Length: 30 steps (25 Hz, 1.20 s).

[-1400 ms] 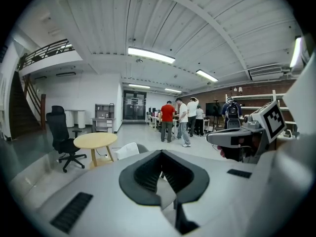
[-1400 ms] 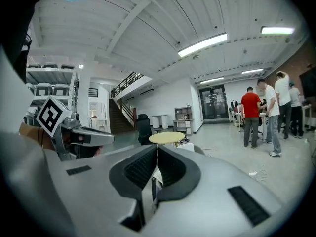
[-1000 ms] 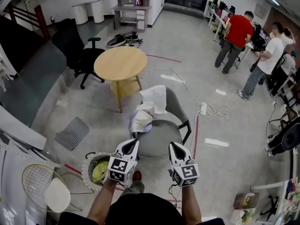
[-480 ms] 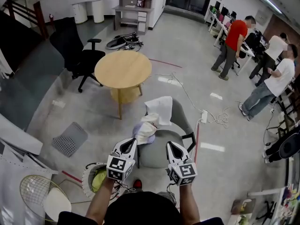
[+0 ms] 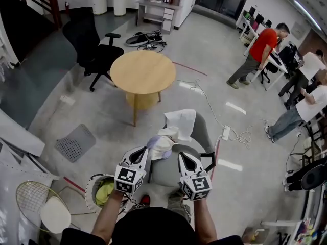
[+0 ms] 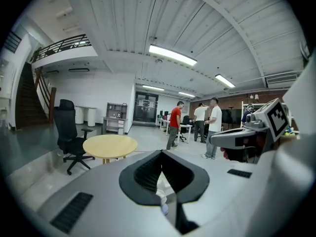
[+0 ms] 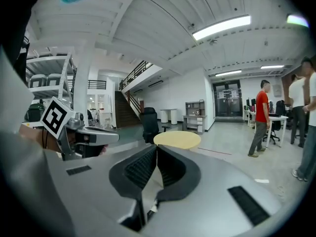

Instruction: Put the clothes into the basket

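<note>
1. Since a second ago, both of your grippers have come forward to the grey chair point(image 5: 203, 132). The clothes on it now lie just ahead of the tips.
2. The basket point(image 5: 92, 184) stands on the floor at the chair's near-left, beside your left arm. A yellow-green garment point(image 5: 105, 190) is already in it.
3. The left gripper point(image 5: 143, 150) has its jaws together with nothing between them, at the seat's near edge. The right gripper point(image 5: 182, 154) is likewise pressed closed and empty, over the seat.
4. A pale bundle point(image 5: 161, 146) lies on the chair's seat, and a white garment point(image 5: 180, 123) is draped over its back.
5. Risk: arrive with the jaws closed and you will likely shove the bundle off the seat rather than take it.
6. Risk: a tug on the bundle could drag the draped garment down behind the chair.
7. Risk: the basket sits low and behind your reach, so a blind drop may miss its rim.
</note>
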Available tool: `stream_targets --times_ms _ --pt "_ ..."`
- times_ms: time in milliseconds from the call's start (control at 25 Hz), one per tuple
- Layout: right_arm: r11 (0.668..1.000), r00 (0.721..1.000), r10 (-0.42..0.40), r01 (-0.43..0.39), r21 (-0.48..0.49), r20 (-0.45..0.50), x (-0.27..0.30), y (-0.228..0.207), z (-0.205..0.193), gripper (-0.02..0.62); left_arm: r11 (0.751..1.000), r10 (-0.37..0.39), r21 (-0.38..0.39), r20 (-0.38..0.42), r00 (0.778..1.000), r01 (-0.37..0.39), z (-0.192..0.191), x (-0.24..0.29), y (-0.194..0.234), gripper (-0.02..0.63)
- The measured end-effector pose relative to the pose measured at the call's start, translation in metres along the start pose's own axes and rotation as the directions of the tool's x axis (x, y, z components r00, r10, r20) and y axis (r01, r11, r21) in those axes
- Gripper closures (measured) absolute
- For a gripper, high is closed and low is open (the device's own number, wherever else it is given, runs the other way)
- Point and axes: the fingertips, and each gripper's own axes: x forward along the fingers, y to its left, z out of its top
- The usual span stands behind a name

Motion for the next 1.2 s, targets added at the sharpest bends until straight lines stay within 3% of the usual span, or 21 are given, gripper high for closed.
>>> stream_targets --times_ms 200,520,840,1200 --pt "0.994 0.994 0.111 -0.110 0.023 -0.020 0.030 -0.010 0.005 0.568 0.994 0.096 -0.042 -0.013 0.995 -0.097 -0.003 0.013 0.013 0.600" --pt "0.961 0.959 0.276 -0.276 0.002 -0.061 0.093 -0.044 -0.006 0.568 0.954 0.277 -0.113 -0.040 0.960 -0.279 -0.010 0.041 0.035 0.600" --pt "0.902 0.889 0.427 -0.430 0.014 -0.166 0.137 -0.066 -0.048 0.568 0.887 0.405 -0.192 -0.114 0.907 -0.420 -0.050 0.064 0.037 0.600" --pt "0.809 0.777 0.570 -0.587 0.019 -0.267 0.162 -0.050 -0.106 0.568 0.807 0.496 -0.251 -0.202 0.844 -0.534 -0.105 0.082 0.043 0.600"
